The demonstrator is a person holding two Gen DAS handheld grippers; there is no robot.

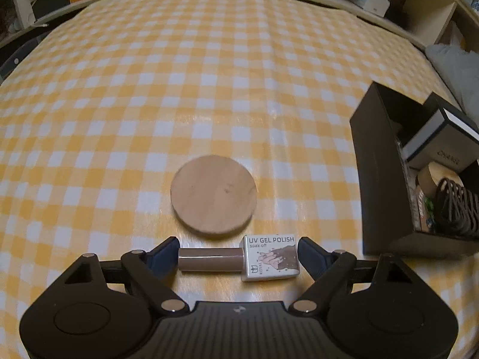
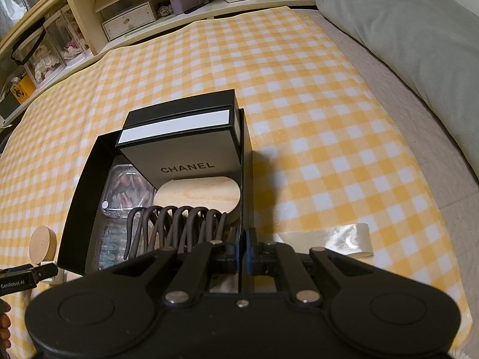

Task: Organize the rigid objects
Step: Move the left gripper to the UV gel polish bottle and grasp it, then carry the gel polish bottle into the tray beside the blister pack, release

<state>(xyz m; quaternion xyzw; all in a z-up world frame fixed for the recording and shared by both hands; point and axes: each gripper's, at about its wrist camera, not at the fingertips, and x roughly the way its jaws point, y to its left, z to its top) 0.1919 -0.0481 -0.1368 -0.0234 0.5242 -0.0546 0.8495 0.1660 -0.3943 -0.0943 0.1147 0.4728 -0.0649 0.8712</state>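
Note:
A gel polish bottle point(image 1: 269, 258), white with a brown cap, lies on its side on the yellow checked cloth. My left gripper point(image 1: 238, 254) spans it lengthwise, one pad against the cap end and the other against the base. Just beyond the bottle lies a round wooden disc point(image 1: 213, 194), also visible as the disc point(image 2: 43, 243) in the right wrist view. At the right stands an open black box point(image 1: 380, 179). My right gripper point(image 2: 244, 242) is shut on the right wall of that box point(image 2: 80, 197). Inside are a Chanel carton point(image 2: 185, 149), a brown claw clip point(image 2: 176, 224), a wooden round point(image 2: 197, 194) and a clear case of nail tips point(image 2: 125, 188).
A shiny strip of tape or ribbon point(image 2: 353, 239) lies right of the box. A grey pillow point(image 2: 413, 30) borders the cloth at the far right. Shelves with boxes point(image 2: 128, 21) run along the far edge. Bare checked cloth point(image 1: 194, 74) stretches beyond the disc.

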